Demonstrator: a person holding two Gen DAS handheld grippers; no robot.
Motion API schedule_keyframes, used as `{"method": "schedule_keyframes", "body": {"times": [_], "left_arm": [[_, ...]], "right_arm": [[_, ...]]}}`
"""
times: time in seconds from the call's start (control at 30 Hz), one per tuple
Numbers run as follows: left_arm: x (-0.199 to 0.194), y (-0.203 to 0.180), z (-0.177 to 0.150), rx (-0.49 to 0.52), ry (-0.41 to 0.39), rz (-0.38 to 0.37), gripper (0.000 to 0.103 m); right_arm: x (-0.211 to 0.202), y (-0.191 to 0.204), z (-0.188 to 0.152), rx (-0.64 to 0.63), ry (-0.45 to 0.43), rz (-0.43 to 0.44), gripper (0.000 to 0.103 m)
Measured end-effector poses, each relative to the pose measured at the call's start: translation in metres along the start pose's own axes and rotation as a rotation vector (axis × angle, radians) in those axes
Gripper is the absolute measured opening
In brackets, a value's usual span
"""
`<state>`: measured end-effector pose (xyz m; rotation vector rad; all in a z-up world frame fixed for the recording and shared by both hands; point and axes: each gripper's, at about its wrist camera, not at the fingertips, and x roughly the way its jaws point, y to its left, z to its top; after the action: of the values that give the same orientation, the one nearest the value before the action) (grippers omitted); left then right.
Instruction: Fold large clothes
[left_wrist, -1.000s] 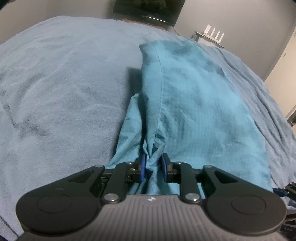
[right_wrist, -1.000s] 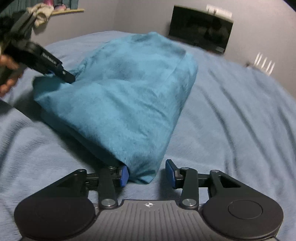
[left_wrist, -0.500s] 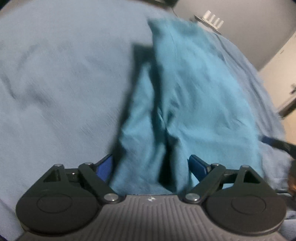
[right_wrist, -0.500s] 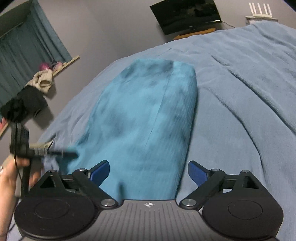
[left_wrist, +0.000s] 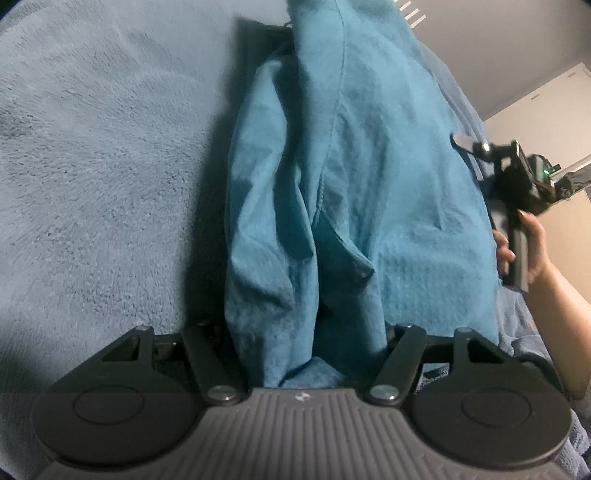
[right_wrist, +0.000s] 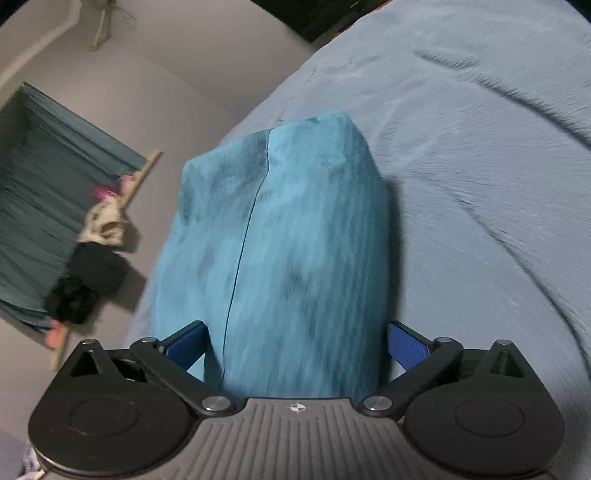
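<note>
Between the spread fingers of the left gripper (left_wrist: 306, 332) lies the near end of the teal garment (left_wrist: 351, 177), bunched into vertical folds, with a stitched seam running away from the tool. The jaws stand wide apart; the fabric fills the gap between them, but neither fingertip shows past the cloth, and no pinch is visible. The garment extends forward from the tool across the pale blue bedspread (left_wrist: 103, 155), which lies to the left of the tool and beyond it. To the right of the left gripper, past the garment's edge, the person's right hand (left_wrist: 524, 243) holds the handle of the other tool.

The right gripper (right_wrist: 295, 343) is likewise spread wide. Its blue finger pads (right_wrist: 406, 345) flank the garment's (right_wrist: 288, 240) near end on both sides; whether they touch the cloth cannot be told. The garment lies ahead of this tool as a long folded strip. Left of the tool, clothes hang by a teal curtain (right_wrist: 33, 192).
</note>
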<state>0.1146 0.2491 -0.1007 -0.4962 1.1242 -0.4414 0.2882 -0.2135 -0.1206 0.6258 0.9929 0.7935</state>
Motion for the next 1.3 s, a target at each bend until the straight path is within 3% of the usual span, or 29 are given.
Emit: {"method": "schedule_keyframes", "body": {"times": [0.23, 0.4, 0.53, 0.7, 0.9, 1.03, 1.2, 1.3], "left_arm": [[0.005, 0.014, 0.003, 0.005, -0.027, -0.070, 0.068], [0.006, 0.026, 0.004, -0.006, -0.041, -0.127, 0.068], [0.008, 0.024, 0.003, 0.015, -0.046, -0.138, 0.068], [0.019, 0.009, 0.009, 0.049, -0.074, -0.187, 0.068], [0.039, -0.016, 0.019, 0.110, -0.181, -0.199, 0.057], [0.055, -0.031, 0.024, 0.186, -0.245, -0.038, 0.056], [0.056, -0.022, 0.021, 0.182, -0.240, -0.050, 0.057], [0.052, -0.019, 0.021, 0.186, -0.239, -0.065, 0.057]], "right_arm": [[0.045, -0.031, 0.040, 0.052, -0.003, 0.128, 0.103], [0.071, -0.038, 0.064, 0.098, -0.036, 0.148, 0.103], [0.062, -0.027, 0.065, 0.032, -0.093, 0.127, 0.082], [0.024, -0.005, 0.067, -0.070, -0.158, 0.121, 0.072], [-0.029, 0.016, 0.116, -0.207, -0.229, 0.043, 0.071], [-0.045, 0.023, 0.155, -0.285, -0.247, -0.034, 0.072], [-0.011, -0.014, 0.184, -0.132, -0.192, -0.283, 0.090], [-0.005, -0.015, 0.183, -0.101, -0.268, -0.338, 0.098]]}}
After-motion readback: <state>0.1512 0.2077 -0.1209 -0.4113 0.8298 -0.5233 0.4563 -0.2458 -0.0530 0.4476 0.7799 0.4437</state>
